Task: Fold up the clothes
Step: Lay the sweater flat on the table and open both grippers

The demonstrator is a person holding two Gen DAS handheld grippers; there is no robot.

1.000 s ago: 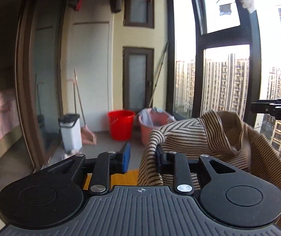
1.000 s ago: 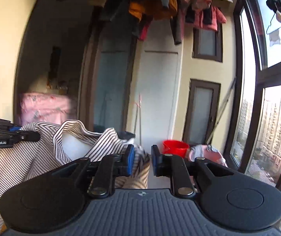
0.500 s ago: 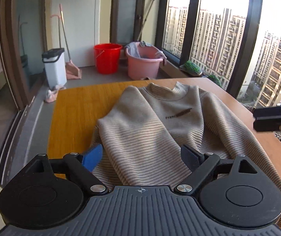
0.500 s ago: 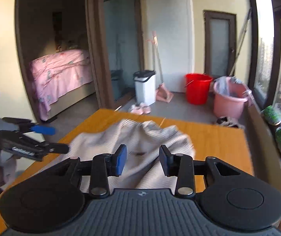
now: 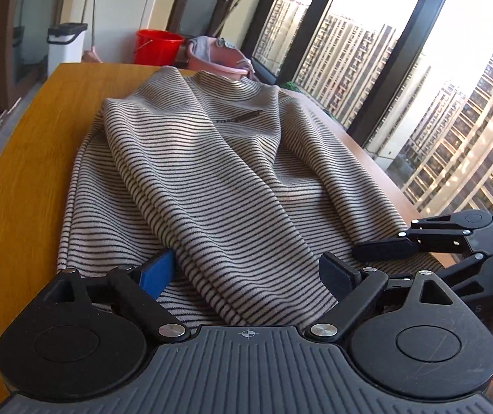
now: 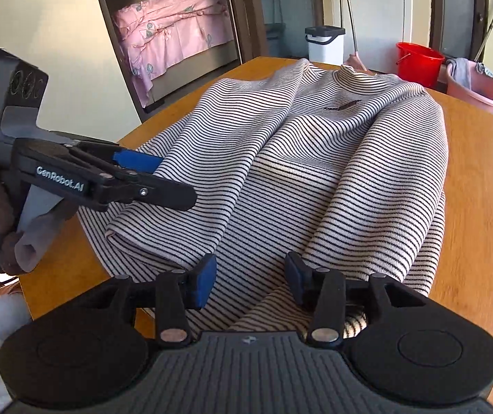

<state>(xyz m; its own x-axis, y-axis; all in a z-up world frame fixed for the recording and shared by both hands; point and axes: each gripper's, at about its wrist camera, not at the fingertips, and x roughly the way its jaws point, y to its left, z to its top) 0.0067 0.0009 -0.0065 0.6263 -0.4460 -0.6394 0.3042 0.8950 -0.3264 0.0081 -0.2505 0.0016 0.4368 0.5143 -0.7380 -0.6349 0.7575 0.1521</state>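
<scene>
A second ago I had the striped sweater (image 5: pixel 219 158) up in the air, pinched in both tools; now it lies front-up on the wooden table (image 5: pixel 22 158), collar at the far end and hem toward me. It has not landed flat: a thick ridge of cloth runs from the collar end down its left half to the hem, and the sleeves are folded in over the body. I have let go with both tools. My left gripper (image 5: pixel 246 272) hangs with its fingers wide apart, straddling the near end of that ridge above the hem, holding nothing. My right gripper (image 6: pixel 250 281) is parted too, its fingers over the hem on the sweater's right side, with no cloth between them. So the shake-out and lay-down look finished, and I judge the folding proper has not begun. The ridge probably wants smoothing first, or the fold will come out lumpy.
</scene>
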